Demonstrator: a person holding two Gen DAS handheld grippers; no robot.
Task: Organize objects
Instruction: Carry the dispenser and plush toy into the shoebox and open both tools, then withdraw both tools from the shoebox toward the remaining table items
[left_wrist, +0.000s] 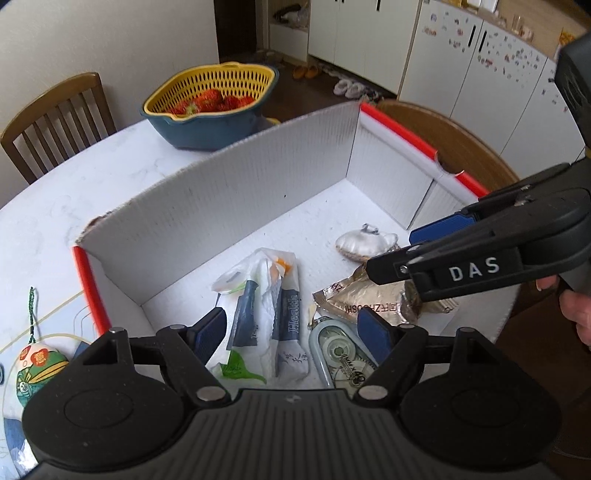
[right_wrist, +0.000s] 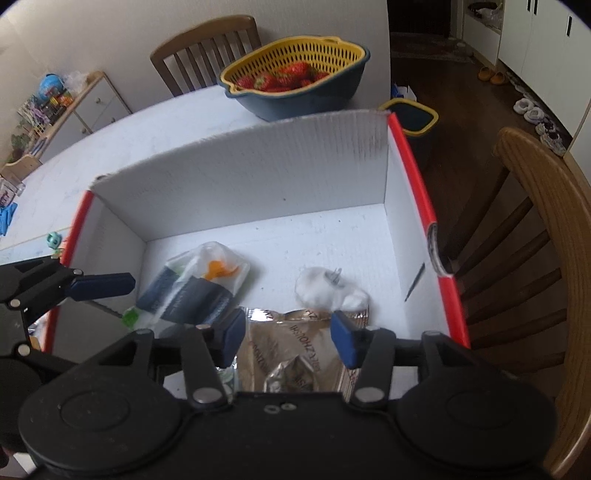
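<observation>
1. We hold the left gripper (left_wrist: 295, 328) over the near end of the white box (left_wrist: 221, 199). Its blue pads (left_wrist: 210, 328) stand wide apart and grip nothing.

2. We hold the right gripper (right_wrist: 288, 332) over the same box (right_wrist: 258, 173), pads (right_wrist: 343, 339) wide apart and bare. In the left wrist view it (left_wrist: 436, 240) enters from 3 o'clock.

3. Box contents, as we count them from the left wrist view:
- white sachet packets (left_wrist: 266, 310) printed in dark blue, in a clear bag, at centre;
- correction tape dispenser (left_wrist: 340, 354) at 5 o'clock of the packets, just beside them, between our left pads;
- gold foil pouch (left_wrist: 354, 302) at 3 o'clock of the packets, partly under the right gripper;
- white shell-shaped item (left_wrist: 365, 243) at 12 o'clock of the pouch, close to it.

4. From the right wrist view the foil pouch (right_wrist: 295, 350) lies between our right pads, the shell-shaped item (right_wrist: 325, 288) beyond it, the packets (right_wrist: 195, 291) at 10 o'clock.

5. Outside the box: painted charm (left_wrist: 37, 365) on a green cord at 9 o'clock on the table (left_wrist: 74, 192); colander of strawberries (left_wrist: 210, 99) at 12 o'clock, beyond the far wall.
</observation>
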